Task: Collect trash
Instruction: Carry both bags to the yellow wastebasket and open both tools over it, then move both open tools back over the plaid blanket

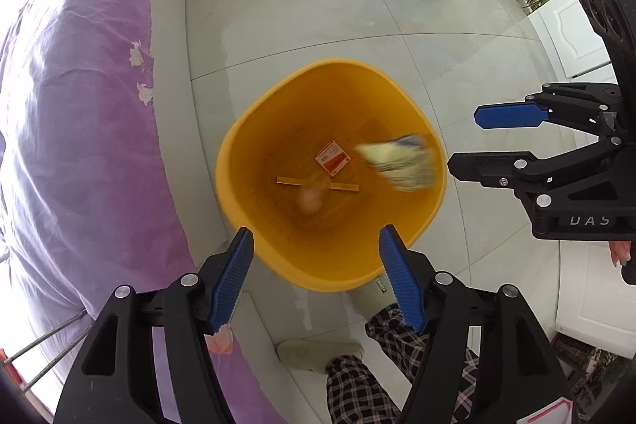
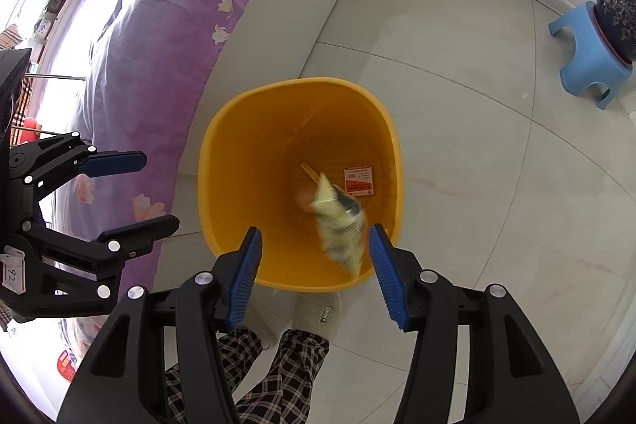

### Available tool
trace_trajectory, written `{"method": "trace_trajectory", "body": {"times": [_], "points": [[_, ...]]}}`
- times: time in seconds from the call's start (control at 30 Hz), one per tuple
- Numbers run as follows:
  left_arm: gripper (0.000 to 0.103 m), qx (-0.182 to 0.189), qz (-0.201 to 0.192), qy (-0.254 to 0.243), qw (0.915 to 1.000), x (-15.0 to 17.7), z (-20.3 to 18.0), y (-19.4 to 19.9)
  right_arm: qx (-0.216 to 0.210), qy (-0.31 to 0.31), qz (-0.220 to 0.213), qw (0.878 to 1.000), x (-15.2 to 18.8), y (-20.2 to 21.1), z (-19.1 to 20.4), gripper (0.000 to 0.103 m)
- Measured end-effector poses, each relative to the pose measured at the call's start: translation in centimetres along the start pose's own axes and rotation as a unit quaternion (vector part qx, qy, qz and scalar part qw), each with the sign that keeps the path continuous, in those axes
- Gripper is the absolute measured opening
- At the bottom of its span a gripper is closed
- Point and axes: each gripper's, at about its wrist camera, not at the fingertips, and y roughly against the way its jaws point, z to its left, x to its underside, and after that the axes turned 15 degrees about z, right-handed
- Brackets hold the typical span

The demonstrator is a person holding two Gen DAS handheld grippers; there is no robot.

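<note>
trash – a yellow wrapper [image 2: 340, 225] and a pinkish scrap [image 1: 310, 199] – drops blurred into the orange bin [image 1: 238, 153], left gripper [image 1: 316, 245] and right gripper [image 2: 314, 245] both gaping empty – nothing else visibly left.

Black-framed left hand-held gripper [image 1: 316, 241] and right hand-held gripper [image 2: 314, 239], blue ribbed pads [image 1: 232, 285], silver screws; lower frame, black-and-white plaid trousers [image 2: 278, 376], pale slippers [image 2: 318, 310].

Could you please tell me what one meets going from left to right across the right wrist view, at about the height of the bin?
Left gripper → purple bedspread → yellow bin → blue stool.
</note>
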Motion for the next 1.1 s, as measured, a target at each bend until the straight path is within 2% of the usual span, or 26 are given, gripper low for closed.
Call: {"method": "trace_trajectory", "body": {"times": [0.3,0.6,0.9,1.1], "points": [[0.066,-0.001,-0.010,0.007,0.9999,0.8,0.3,1.5,0.006,0.004,-0.008,1.000,0.0,1.5,1.1,0.057],[0.066,0.002,-0.039,0.023,0.9990,3.3,0.5,5.5,0.020,0.022,-0.032,0.999,2.2,5.2,3.8,0.057],[0.066,0.004,-0.093,0.053,0.9942,8.7,0.0,11.4,0.042,0.083,-0.080,0.992,5.5,11.6,9.0,0.057],[0.066,0.011,-0.142,0.097,0.9850,14.3,0.1,15.4,0.045,0.140,-0.108,0.983,7.9,16.1,13.2,0.057]]}}
